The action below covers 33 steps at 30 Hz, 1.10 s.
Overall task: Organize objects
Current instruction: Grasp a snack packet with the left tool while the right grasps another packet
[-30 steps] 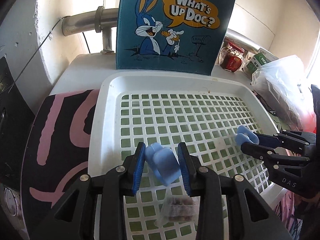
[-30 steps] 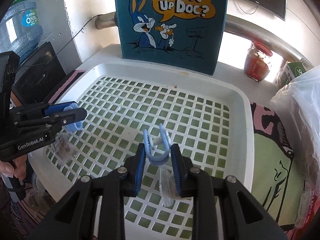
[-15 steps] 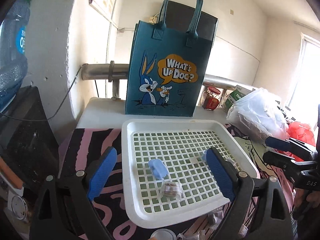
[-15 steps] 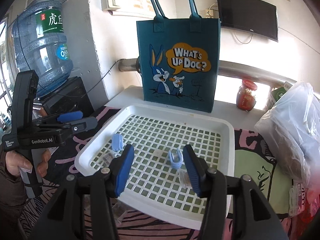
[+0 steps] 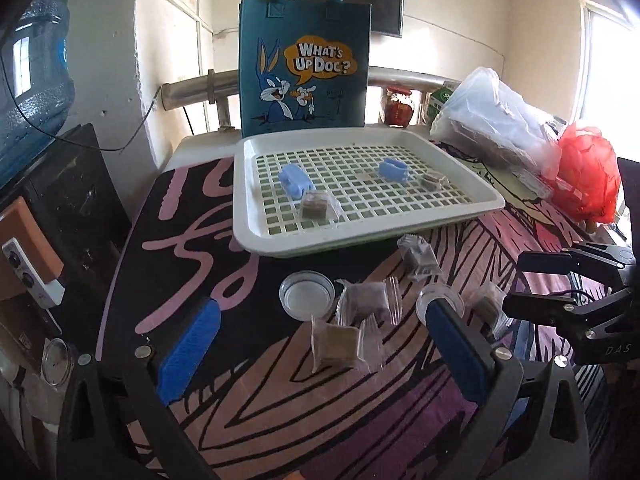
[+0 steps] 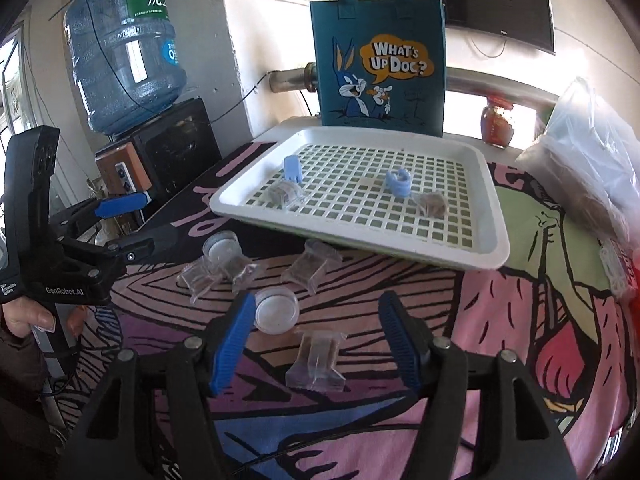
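Observation:
A white lattice tray [image 5: 360, 236] [image 6: 496, 240] holds two blue clips [image 5: 295, 181] [image 5: 394, 170] and two wrapped snacks [image 5: 316, 208] [image 5: 432, 180]. In the right wrist view the clips [image 6: 292, 168] [image 6: 398, 182] lie beside the snacks [image 6: 284, 196] [image 6: 432, 205]. Several wrapped snacks [image 5: 336, 344] [image 6: 318, 360] and two clear round lids [image 5: 306, 294] [image 6: 277, 310] lie on the patterned cloth in front of the tray. My left gripper [image 5: 320, 356] [image 6: 132, 220] is open and empty above the cloth. My right gripper [image 6: 316, 340] [image 5: 536, 280] is open and empty above a snack.
A blue "What's Up Doc?" tote bag [image 5: 306, 68] stands behind the tray. A water bottle [image 6: 120, 48] on a black box is at left. A red jar [image 6: 498, 122], a clear plastic bag [image 5: 492, 120] and a red bag [image 5: 584, 172] are at right.
Both grippers let go of the blue clips in the tray, opened wide and drew back toward the near side of the table. The loose snacks and lids came into view.

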Motion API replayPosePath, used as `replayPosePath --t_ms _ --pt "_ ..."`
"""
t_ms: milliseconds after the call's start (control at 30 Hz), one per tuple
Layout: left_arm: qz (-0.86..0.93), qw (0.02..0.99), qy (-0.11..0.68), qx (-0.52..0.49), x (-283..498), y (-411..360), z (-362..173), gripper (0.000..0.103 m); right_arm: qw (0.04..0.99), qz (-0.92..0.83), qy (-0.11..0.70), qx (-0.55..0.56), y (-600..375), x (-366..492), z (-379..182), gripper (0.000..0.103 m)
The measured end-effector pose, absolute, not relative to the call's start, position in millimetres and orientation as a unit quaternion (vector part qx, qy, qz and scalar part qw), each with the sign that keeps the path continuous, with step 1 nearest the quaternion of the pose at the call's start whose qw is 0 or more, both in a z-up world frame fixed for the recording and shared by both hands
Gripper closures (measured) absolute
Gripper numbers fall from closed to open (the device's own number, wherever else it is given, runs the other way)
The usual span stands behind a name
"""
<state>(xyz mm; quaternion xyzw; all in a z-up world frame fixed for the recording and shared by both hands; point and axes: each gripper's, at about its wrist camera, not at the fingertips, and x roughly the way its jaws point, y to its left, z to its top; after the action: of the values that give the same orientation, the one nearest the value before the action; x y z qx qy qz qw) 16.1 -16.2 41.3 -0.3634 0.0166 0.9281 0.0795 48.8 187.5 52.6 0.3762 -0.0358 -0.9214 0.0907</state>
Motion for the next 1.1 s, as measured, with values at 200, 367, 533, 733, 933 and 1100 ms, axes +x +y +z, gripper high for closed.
replayPosePath --t_ms 200,367,533,733,933,1100 --pt "0.921 0.061 0.029 -0.383 14.8 -9.7 22.7 0.0 0.07 -0.905 -0.033 0.419 185.2 50.3 24.5 0.04" --pt "0.896 0.068 -0.01 -0.439 3.9 -18.4 6.2 0.032 0.071 -0.899 -0.012 0.432 180.0 49.5 14.3 0.066" --pt "0.903 0.065 -0.009 -0.425 10.3 -17.2 9.8 0.075 0.078 -0.902 -0.019 0.424 181.5 50.7 13.5 0.069" --pt "0.91 0.084 -0.015 -0.407 18.8 -14.3 20.2 0.076 0.092 -0.915 -0.012 0.392 176.7 57.2 26.6 0.072" --pt "0.928 0.103 -0.02 -0.358 20.0 -3.8 47.5 0.076 0.103 -0.935 0.006 0.339 168.3 58.5 55.2 0.072" --pt "0.938 0.1 0.002 -0.332 19.2 6.7 45.7 0.076 0.109 -0.94 0.008 0.323 160.4 51.5 61.8 0.072"
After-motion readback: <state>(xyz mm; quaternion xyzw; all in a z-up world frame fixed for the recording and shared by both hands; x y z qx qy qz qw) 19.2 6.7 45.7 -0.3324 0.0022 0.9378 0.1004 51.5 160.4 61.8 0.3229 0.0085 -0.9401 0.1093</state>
